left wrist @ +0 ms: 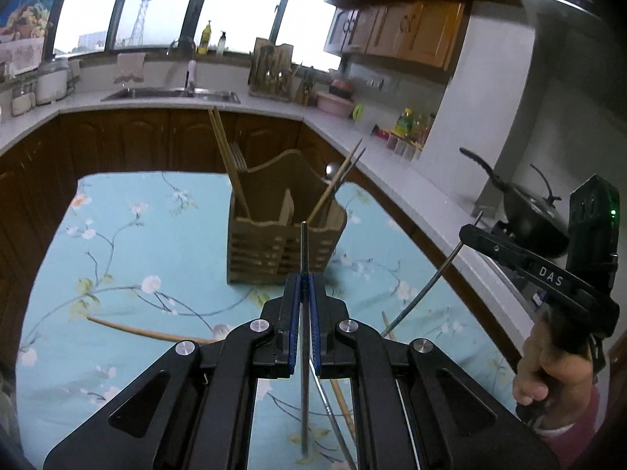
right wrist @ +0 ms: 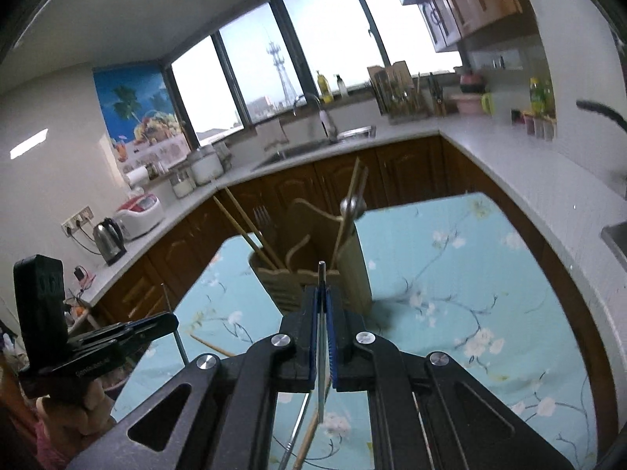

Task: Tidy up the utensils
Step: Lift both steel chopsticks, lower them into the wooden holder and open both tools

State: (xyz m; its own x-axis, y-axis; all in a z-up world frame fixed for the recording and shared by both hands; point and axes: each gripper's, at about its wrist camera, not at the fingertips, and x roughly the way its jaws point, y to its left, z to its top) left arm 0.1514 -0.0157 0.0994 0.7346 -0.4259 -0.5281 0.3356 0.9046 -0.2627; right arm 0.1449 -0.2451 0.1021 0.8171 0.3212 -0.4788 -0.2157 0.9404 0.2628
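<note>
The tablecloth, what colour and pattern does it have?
The tablecloth is light blue-green with white blossoms on thin branches, clearest in the left wrist view.

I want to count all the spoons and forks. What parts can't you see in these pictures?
- Left wrist view: the wooden caddy walls hide the lower ends of the chopsticks, fork and spoon.
- Left wrist view: the left claw covers the middle of its metal utensil; which kind is unclear.
- Right wrist view: the right claw hides its thin metal piece likewise.
- Both views: loose sticks on the tablecloth run under the claws.

Home kitchen: sink, wooden cabinets, kettle.
</note>
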